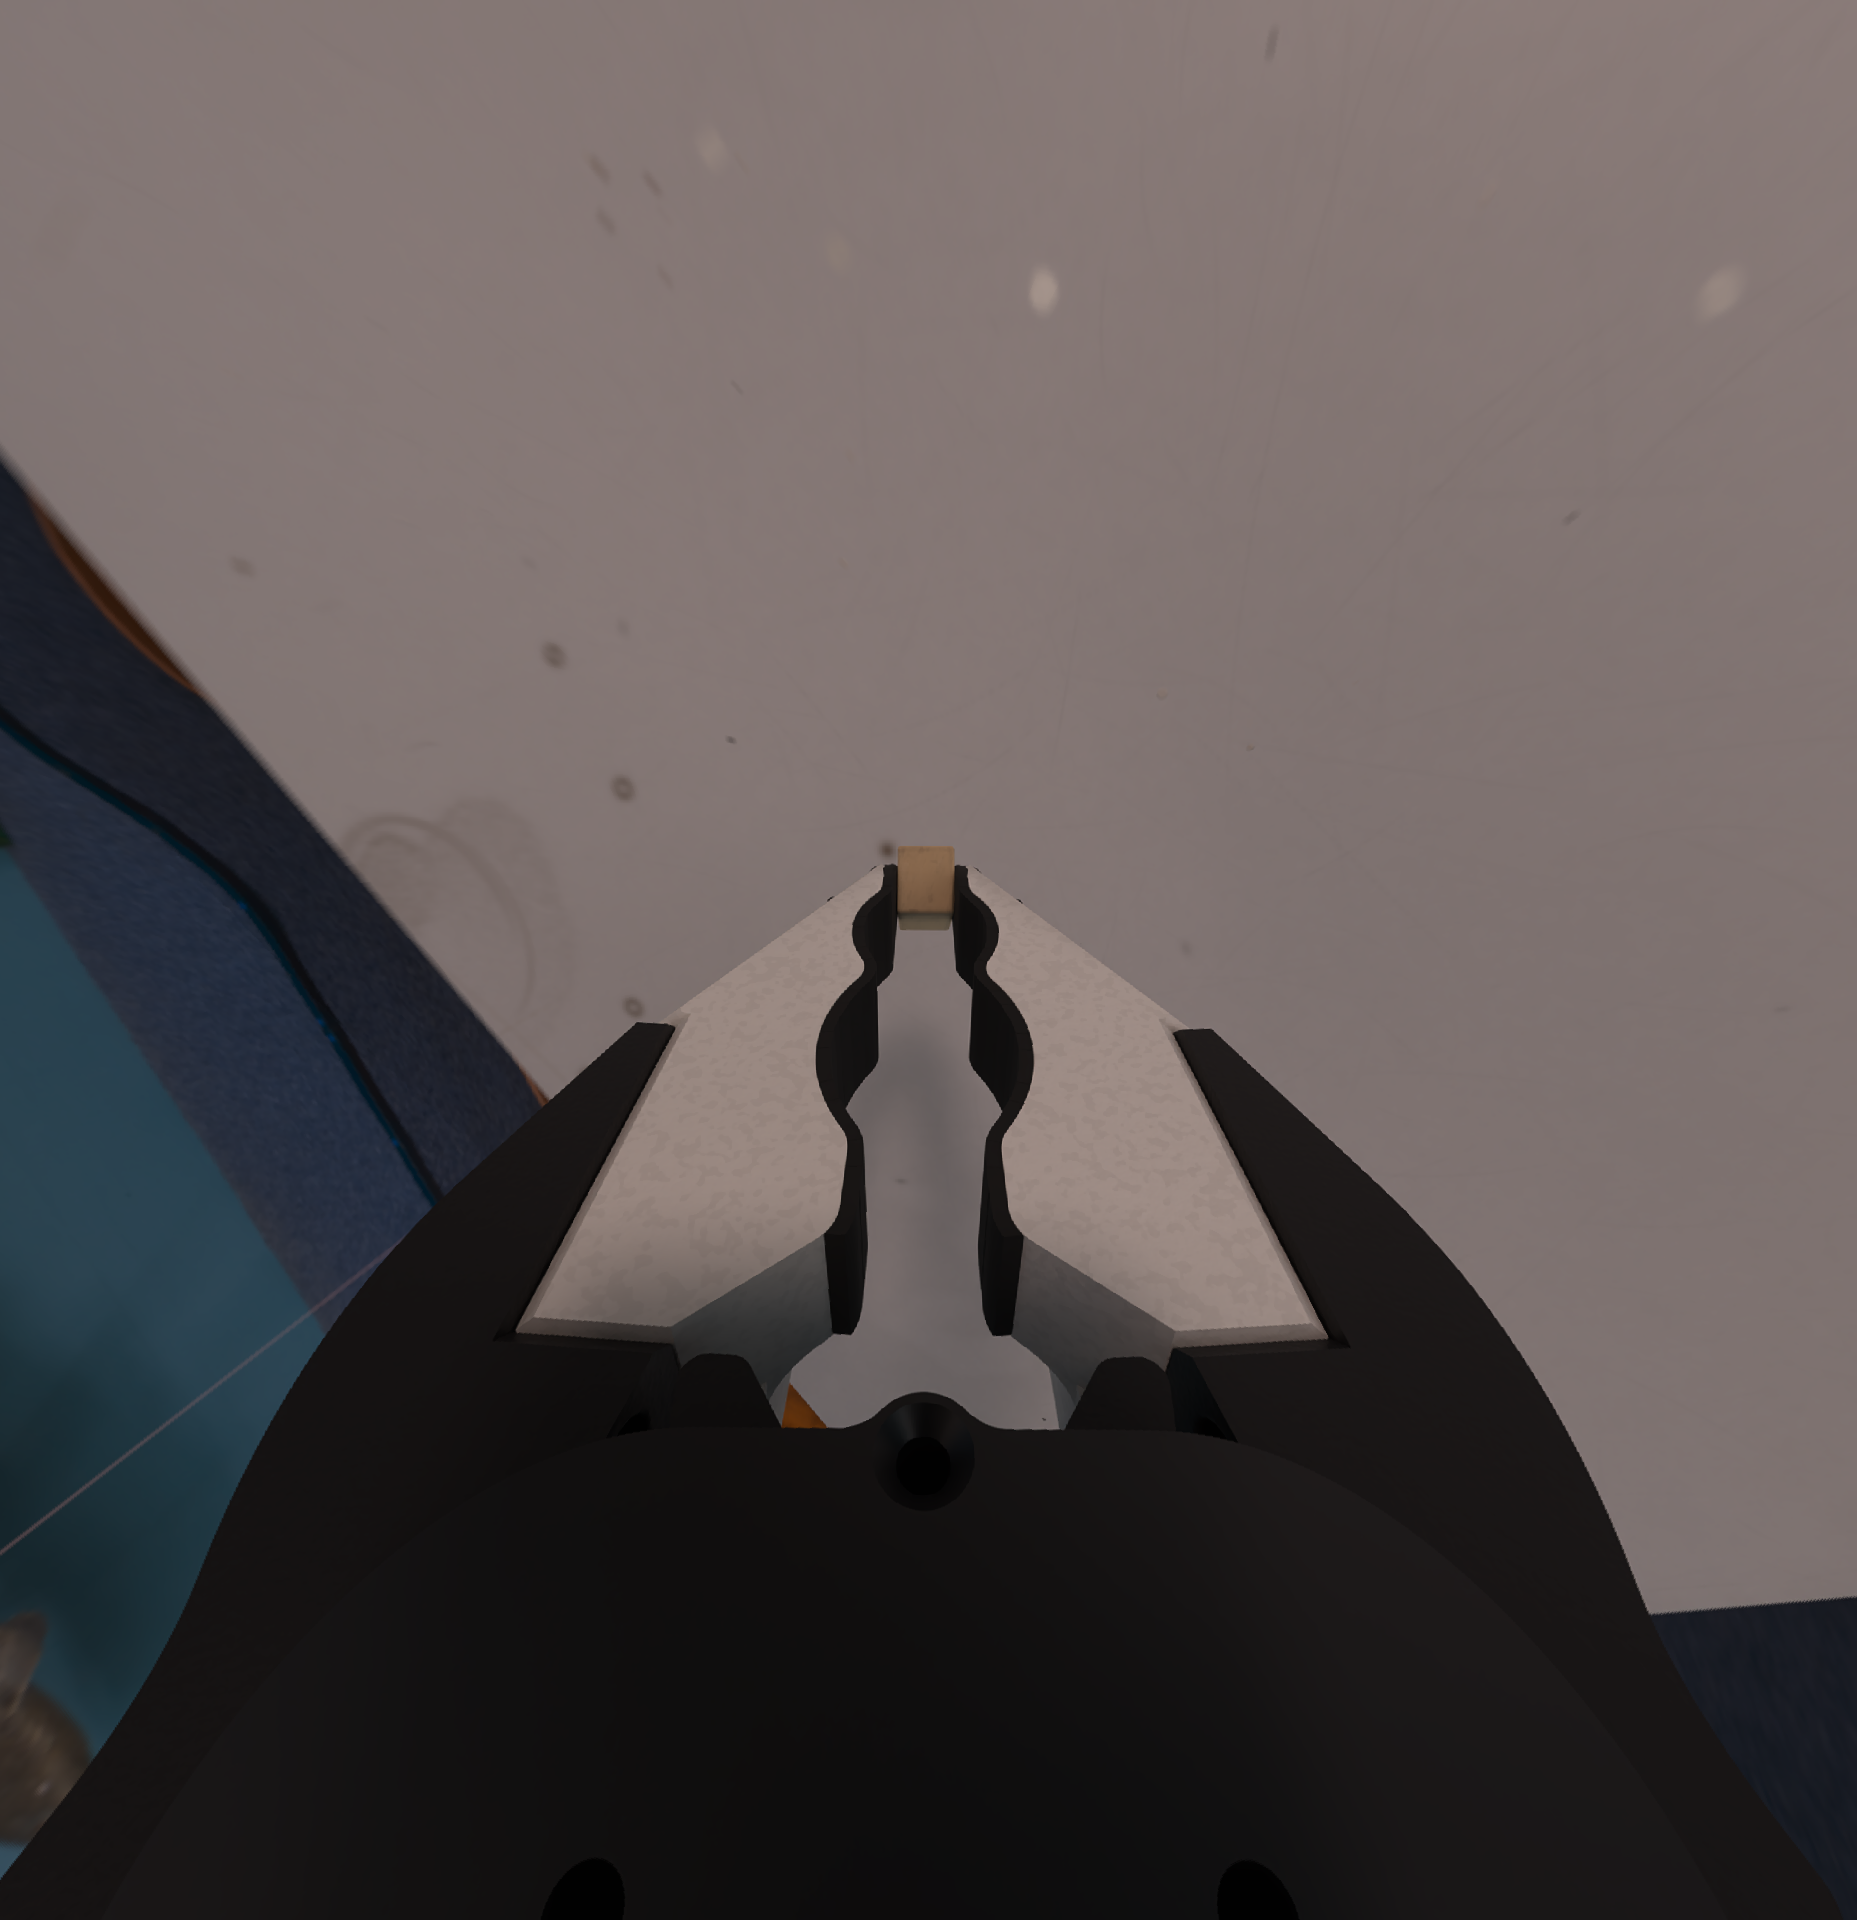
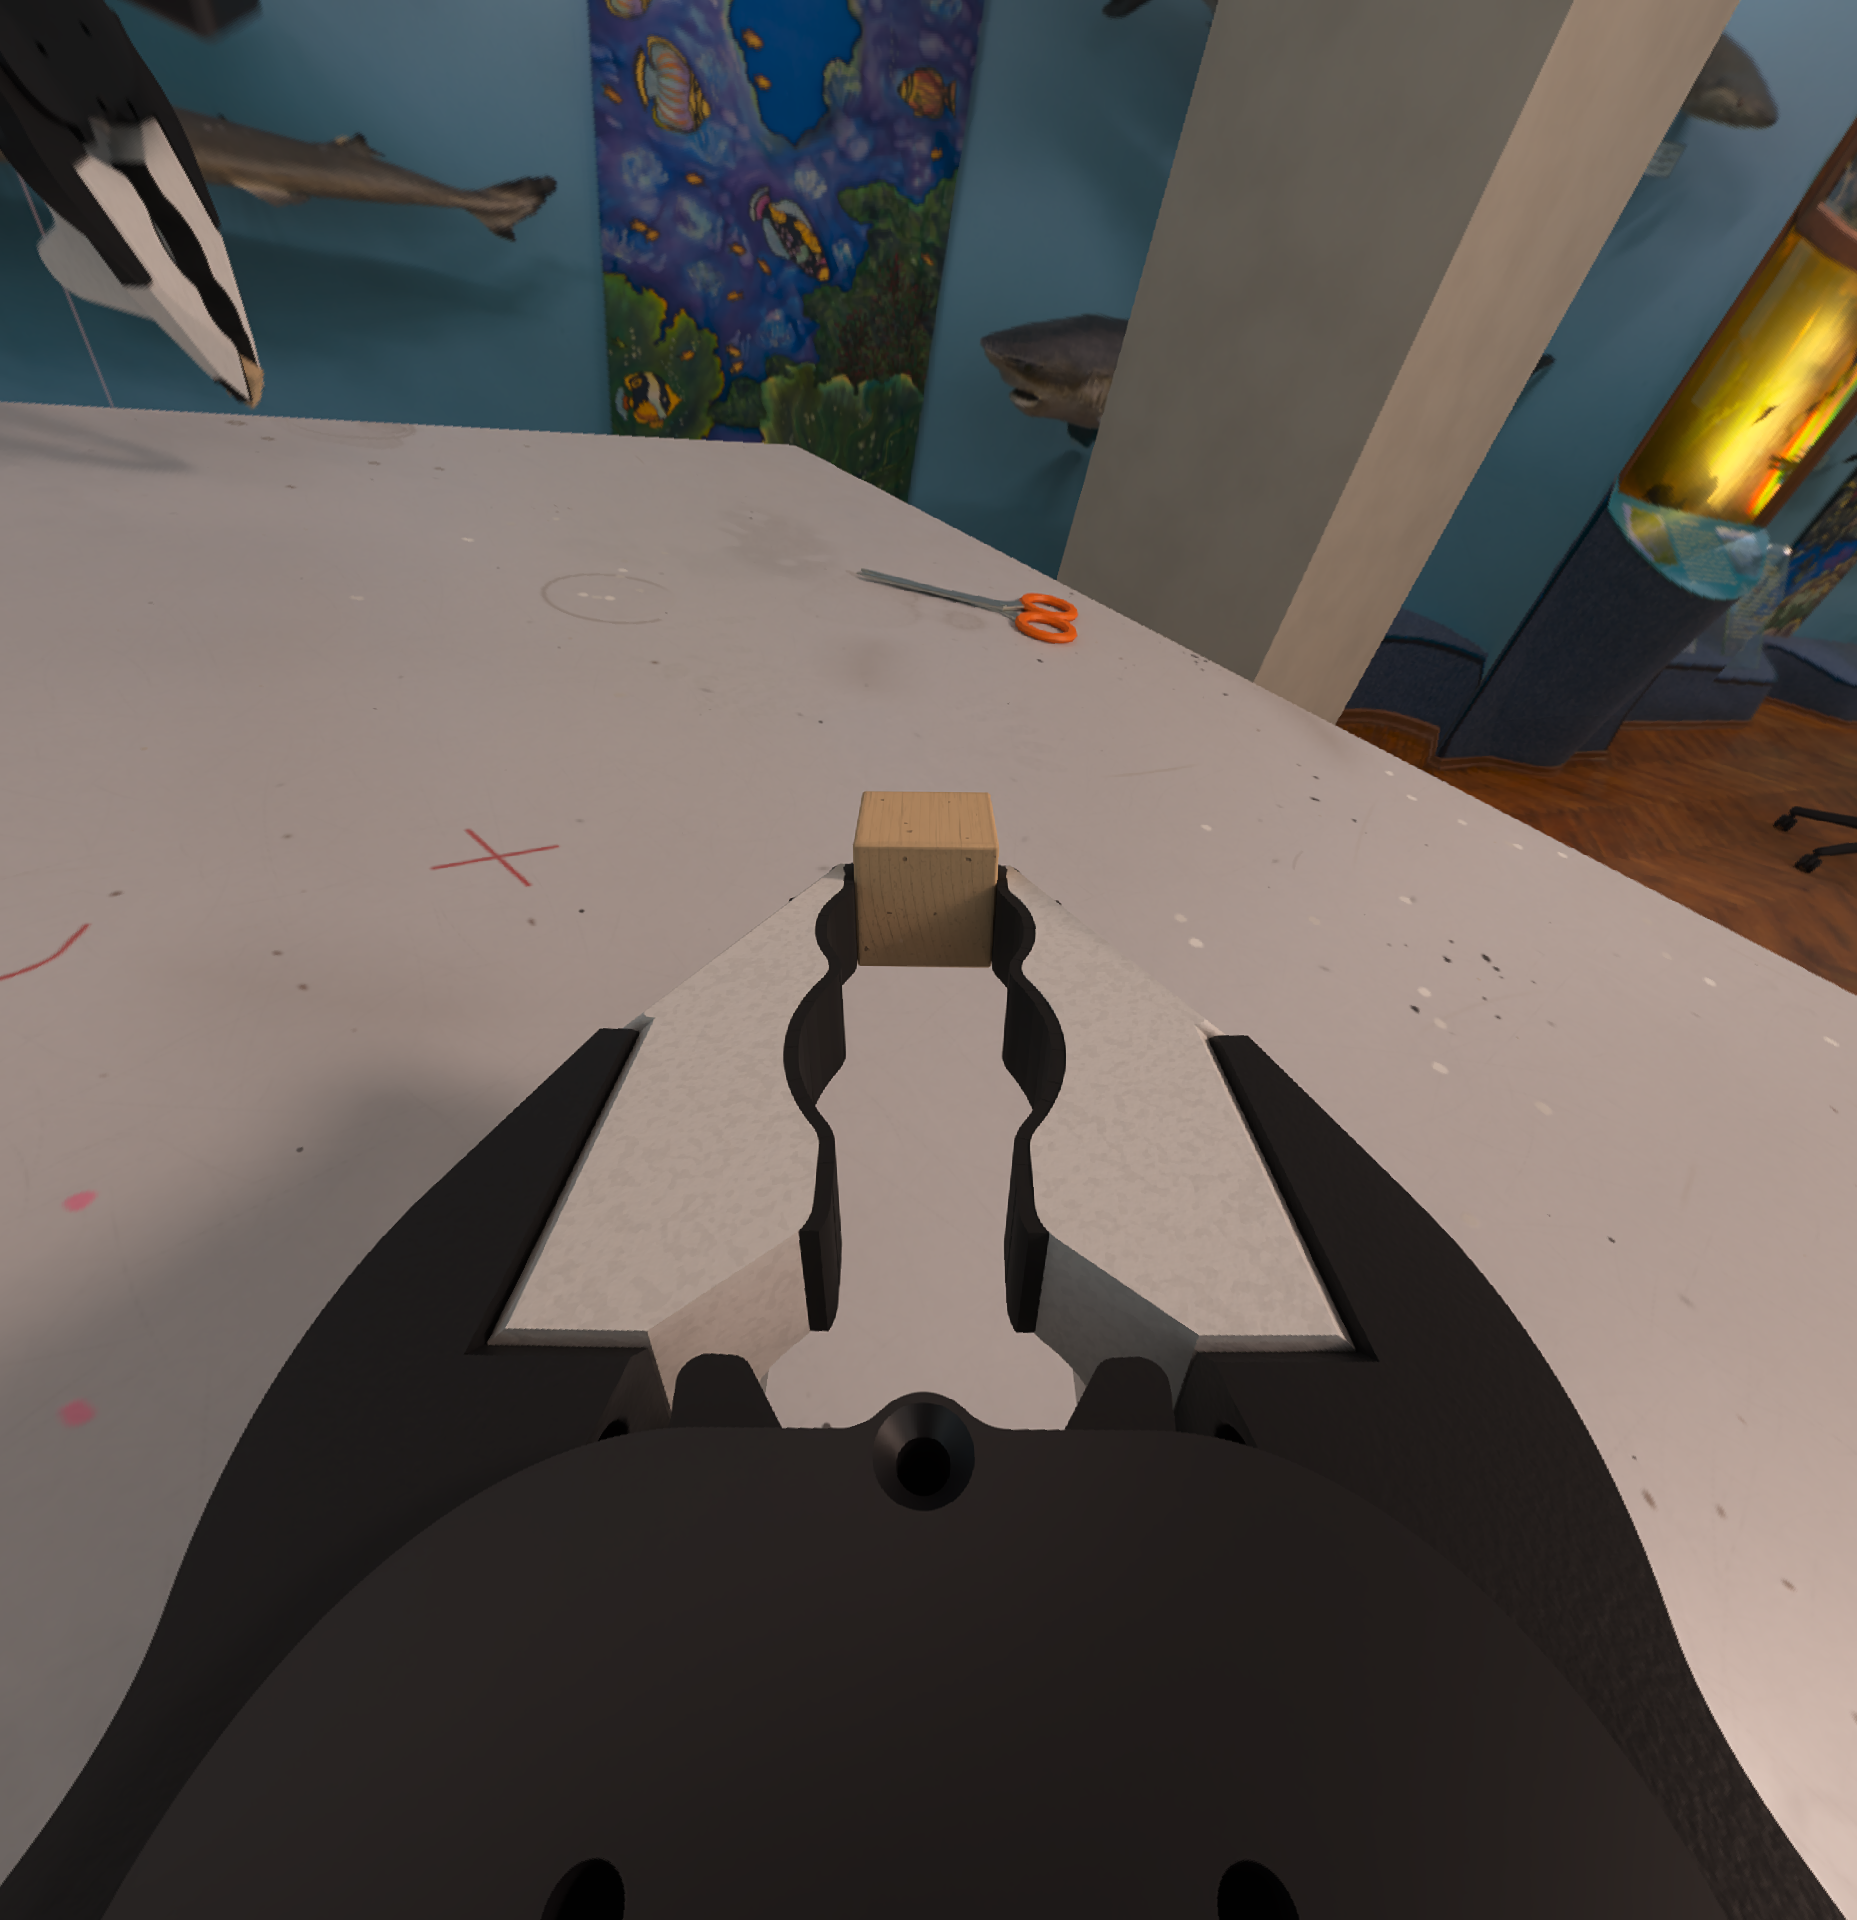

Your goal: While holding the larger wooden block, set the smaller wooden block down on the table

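Two pale wooden blocks, one pinched at the tip of each tool.
The left tool point(image 1: 925, 896) clamps the smaller wooden block point(image 1: 925, 881) above the scuffed grey desk point(image 1: 1215, 520); the right tool point(image 2: 925, 914) clamps the larger wooden block point(image 2: 925, 878), a grained cube. Only the right wrist view shows orange-handled scissors point(image 2: 1007, 608) lying on the desk.

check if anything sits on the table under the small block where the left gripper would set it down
Nothing visible does. The left gripper pinches the smaller wooden block over bare table with only faint marks. The scissors lie far off, near the table's far edge.
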`<state>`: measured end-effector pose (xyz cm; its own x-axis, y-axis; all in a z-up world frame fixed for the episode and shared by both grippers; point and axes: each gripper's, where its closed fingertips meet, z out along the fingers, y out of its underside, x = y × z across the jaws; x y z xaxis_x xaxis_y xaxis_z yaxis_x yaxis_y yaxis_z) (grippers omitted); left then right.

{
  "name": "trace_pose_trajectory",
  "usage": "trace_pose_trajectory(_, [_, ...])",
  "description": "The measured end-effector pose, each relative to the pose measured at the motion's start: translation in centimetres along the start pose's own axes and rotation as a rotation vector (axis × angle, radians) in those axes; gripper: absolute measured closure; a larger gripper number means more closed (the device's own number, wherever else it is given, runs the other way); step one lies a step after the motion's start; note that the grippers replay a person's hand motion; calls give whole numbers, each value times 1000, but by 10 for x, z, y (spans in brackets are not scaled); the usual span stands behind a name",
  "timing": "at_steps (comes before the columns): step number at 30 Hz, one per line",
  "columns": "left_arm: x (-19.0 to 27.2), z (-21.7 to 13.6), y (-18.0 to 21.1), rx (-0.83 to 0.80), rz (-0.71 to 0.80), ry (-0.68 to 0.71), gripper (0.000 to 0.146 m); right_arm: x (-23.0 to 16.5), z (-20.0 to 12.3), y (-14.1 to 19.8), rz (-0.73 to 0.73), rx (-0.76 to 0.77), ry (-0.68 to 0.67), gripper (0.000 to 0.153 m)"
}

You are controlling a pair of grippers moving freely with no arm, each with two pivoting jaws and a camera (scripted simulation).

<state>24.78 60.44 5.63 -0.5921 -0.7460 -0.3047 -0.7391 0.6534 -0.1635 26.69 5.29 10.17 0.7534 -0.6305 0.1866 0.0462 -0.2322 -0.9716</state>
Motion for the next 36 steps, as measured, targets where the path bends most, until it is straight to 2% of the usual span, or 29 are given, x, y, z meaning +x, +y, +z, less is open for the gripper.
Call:
trace_pose_trajectory(3, [-4, -44, -18, 165, -44, -51, 136, -1, -1, -3, -1, 10, -2, 128])
trace_pose_trajectory(5, [5, -84, -43, 349, -83, -36, 136, -1, -1, -5, -2, 17, -3, 128])
trace_pose_trajectory(7, [34, -126, -78, 595, -110, 69, 136, -3, -1, -8, -2, 25, -5, 128])
trace_pose_trajectory(10, [111, -165, -131, 900, -65, 357, 136, -5, -1, -10, -5, 35, -8, 128])
trace_pose_trajectory(13, [202, -155, -175, 998, 4, 630, 137, -7, 0, -9, -5, 31, -9, 128])
trace_pose_trajectory(15, [257, -121, -198, 930, 56, 751, 136, -8, 1, -7, -3, 24, -8, 128])
trace_pose_trajectory(18, [311, -57, -212, 702, 266, 652, 136, -7, 1, -5, -8, 15, -3, 128])
trace_pose_trajectory(21, [328, -26, -217, 620, 426, 491, 136, -7, 1, -3, -22, 8, 0, 128])
trace_pose_trajectory(22, [330, -23, -219, 625, 453, 455, 136, -6, 1, -3, -25, 8, 0, 128])
trace_pose_trajectory(25, [327, -23, -218, 637, 462, 426, 113, -7, 2, -3, -24, 5, -9, 128])
trace_pose_trajectory(26, [322, -27, -217, 657, 441, 428, 104, -7, 2, -3, -23, 5, -13, 128])
trace_pose_trajectory(28, [302, -45, -215, 721, 365, 429, 96, -8, 2, -3, -23, 8, -18, 128])
trace_pose_trajectory(32, [208, -89, -193, 832, 139, 240, 96, -11, 1, -7, -29, 19, -27, 128])
trace_pose_trajectory(36, [96, -85, -128, 648, -79, -15, 95, -15, 0, -11, -40, 29, -40, 128])
